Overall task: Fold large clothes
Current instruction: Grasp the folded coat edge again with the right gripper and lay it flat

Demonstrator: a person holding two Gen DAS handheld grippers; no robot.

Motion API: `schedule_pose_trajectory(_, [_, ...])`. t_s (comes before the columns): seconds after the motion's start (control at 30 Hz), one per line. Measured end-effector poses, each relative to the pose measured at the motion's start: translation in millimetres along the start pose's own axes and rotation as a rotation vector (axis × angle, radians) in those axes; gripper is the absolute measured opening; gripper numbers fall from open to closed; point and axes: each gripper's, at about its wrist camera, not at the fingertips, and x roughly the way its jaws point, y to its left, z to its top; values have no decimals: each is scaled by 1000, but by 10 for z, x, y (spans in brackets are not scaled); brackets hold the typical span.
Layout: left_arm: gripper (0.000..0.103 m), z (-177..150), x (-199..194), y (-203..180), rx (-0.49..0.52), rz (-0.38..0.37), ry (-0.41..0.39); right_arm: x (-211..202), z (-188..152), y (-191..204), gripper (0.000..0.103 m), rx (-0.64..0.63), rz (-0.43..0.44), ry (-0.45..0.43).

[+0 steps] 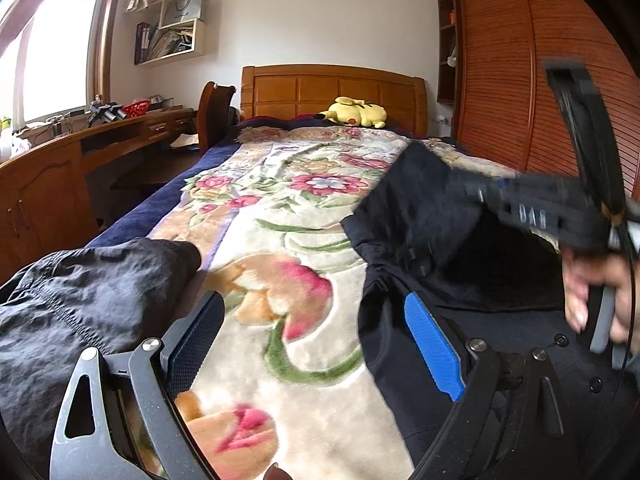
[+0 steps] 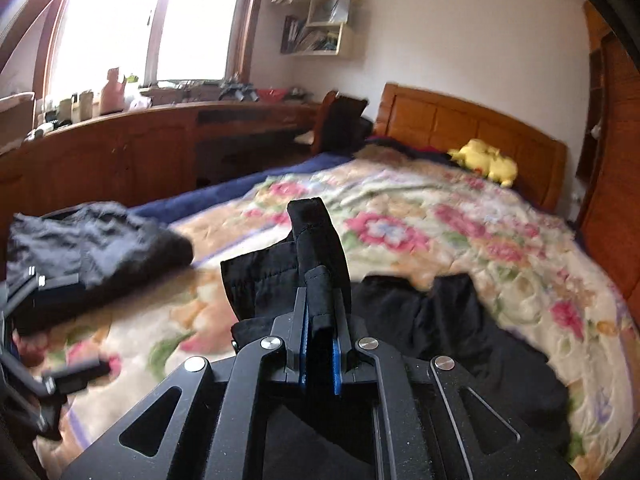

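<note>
A dark navy garment (image 1: pixel 416 220) lies on the right side of the floral bedspread (image 1: pixel 288 208). My right gripper (image 2: pixel 320 322) is shut on a folded edge of that garment (image 2: pixel 316 240), which stands up between the blue pads. In the left wrist view the right gripper (image 1: pixel 474 190) is blurred, and it lifts a flap of the cloth off the bed with a hand behind it. My left gripper (image 1: pixel 316 346) hangs open over bare bedspread, with the navy cloth by its right finger and nothing between the fingers. A crumpled black garment (image 1: pixel 84 300) lies to its left.
A yellow plush toy (image 1: pixel 354 114) rests by the wooden headboard (image 1: pixel 332 88). A wooden desk (image 1: pixel 80 148) with clutter and a chair (image 1: pixel 216 112) run along the bed's left side under the window. A slatted wardrobe (image 1: pixel 520 80) stands on the right.
</note>
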Motion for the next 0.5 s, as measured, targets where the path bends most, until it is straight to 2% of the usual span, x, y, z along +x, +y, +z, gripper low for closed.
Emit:
schedule_pose_trajectory(0.2, [92, -46, -52, 135, -11, 16, -1, 81, -341, 26, 8, 38, 57, 83])
schedule_pose_trajectory(0.33, [92, -69, -89, 185, -19, 17, -5, -44, -399, 35, 8, 37, 117, 117])
schedule_pose_trajectory(0.5, [92, -74, -94, 196, -27, 9, -5, -284, -538, 33, 9, 21, 151, 168])
